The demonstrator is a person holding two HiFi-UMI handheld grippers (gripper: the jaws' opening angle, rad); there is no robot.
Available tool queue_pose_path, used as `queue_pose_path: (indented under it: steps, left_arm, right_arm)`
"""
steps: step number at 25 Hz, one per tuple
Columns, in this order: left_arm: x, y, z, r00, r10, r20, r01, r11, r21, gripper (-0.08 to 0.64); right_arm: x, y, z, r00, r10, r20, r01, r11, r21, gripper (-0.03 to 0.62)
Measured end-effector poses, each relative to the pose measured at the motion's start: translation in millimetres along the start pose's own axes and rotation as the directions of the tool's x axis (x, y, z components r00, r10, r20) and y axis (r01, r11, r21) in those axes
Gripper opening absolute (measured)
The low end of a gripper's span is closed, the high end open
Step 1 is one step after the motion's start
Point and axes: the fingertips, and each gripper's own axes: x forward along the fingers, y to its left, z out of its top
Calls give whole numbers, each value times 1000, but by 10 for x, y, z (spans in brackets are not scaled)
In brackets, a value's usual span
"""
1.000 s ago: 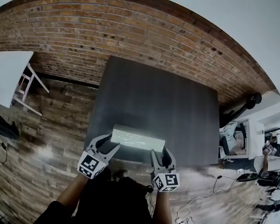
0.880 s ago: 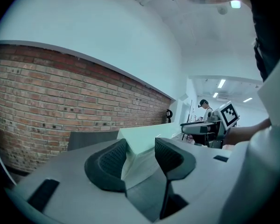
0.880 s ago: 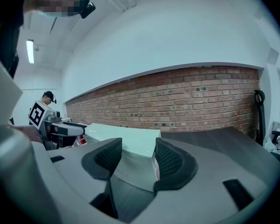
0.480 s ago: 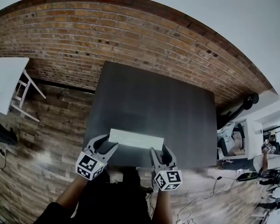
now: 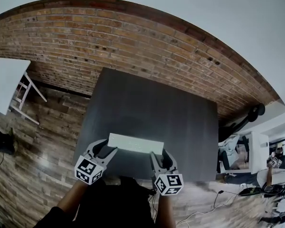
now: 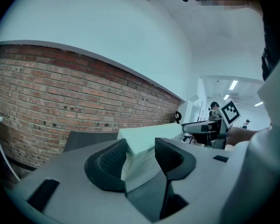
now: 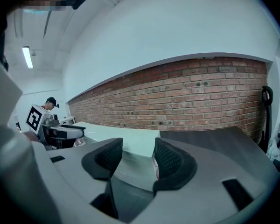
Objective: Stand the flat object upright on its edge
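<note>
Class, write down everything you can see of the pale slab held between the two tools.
The pale slab is a long, flat, mint-white rectangle, smooth and matte, perhaps foam or card. It sits crosswise near the front edge of the dark table. The left tool grips its left corner, the right tool its right end.

Left gripper (image 5: 110, 145), right gripper (image 5: 158, 152) — grey, black ribbed jaws, marker cubes (image 5: 89, 170); dark top (image 5: 118, 204).

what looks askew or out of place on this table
Only the pale flat rectangular box: it is not lying flat on the dark grey table but tipped up, with the left gripper clamped on one end and the right gripper on the other. Nothing looks spilled or damaged.
</note>
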Motion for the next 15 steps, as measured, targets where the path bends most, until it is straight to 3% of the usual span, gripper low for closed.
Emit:
queue_pose_path:
  steps: [7,15]
  left_arm:
    - [482,-207,68,1000,-16,-12,15,1000,-13,212]
    - [935,-332,108,999,-9,-31,9,1000,-22,210]
  right_arm:
    - [1,-575,124,999,-45,14,44,998,50,193]
    - [74,-1034,113,999,-32,-16,32,998,54,189]
